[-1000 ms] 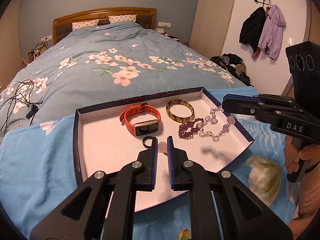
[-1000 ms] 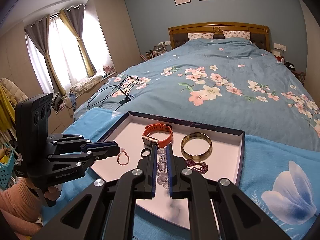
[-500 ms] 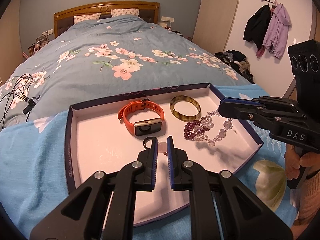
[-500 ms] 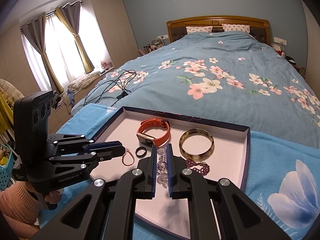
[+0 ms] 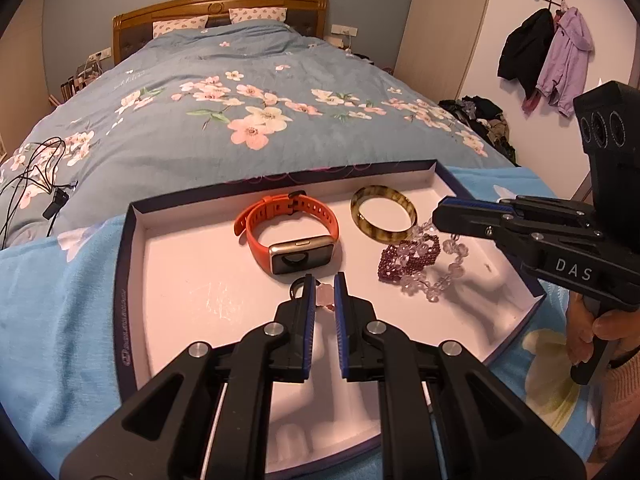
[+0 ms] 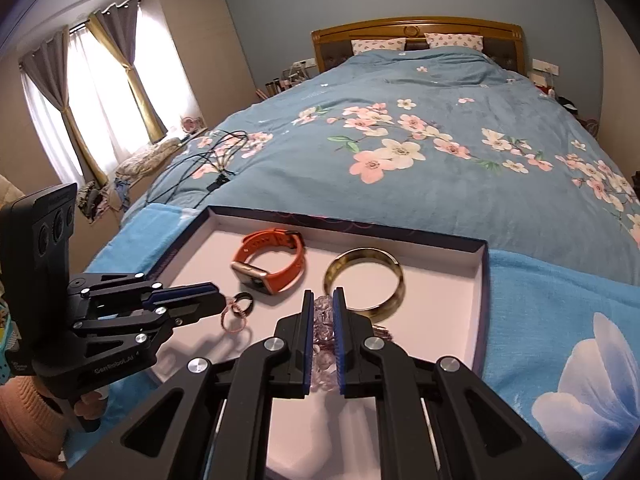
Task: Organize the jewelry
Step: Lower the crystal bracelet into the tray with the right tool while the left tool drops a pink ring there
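Observation:
A shallow white tray (image 5: pixel 125 280) (image 6: pixel 483 280) with a dark rim lies on a blue blanket. In it are an orange watch (image 5: pixel 292 236) (image 6: pixel 272 266), an amber bangle (image 5: pixel 383 214) (image 6: pixel 365 280), a purple bead bracelet (image 5: pixel 402 260), a clear bead bracelet (image 5: pixel 440 278) (image 6: pixel 322 322), a black ring (image 5: pixel 295 286) (image 6: pixel 243 303) and a thin pink bracelet (image 5: pixel 325 298) (image 6: pixel 234 322). My left gripper (image 5: pixel 323 283) (image 6: pixel 220 303) hovers shut over the ring and pink bracelet. My right gripper (image 6: pixel 322 295) (image 5: pixel 437 216) hovers shut over the clear beads. Neither holds anything.
The tray sits at the foot of a bed with a blue floral quilt (image 5: pixel 248 120). Black cables (image 5: pixel 36 184) lie on the quilt to the left. A person's hand (image 5: pixel 600 332) grips the right handle. Moulded hollows mark the tray's near end (image 5: pixel 320 412).
Both grippers have come down and forward towards the tray, so the jewelry looks larger and closer. The jaws stay as narrow as before. Nothing in the tray has moved.

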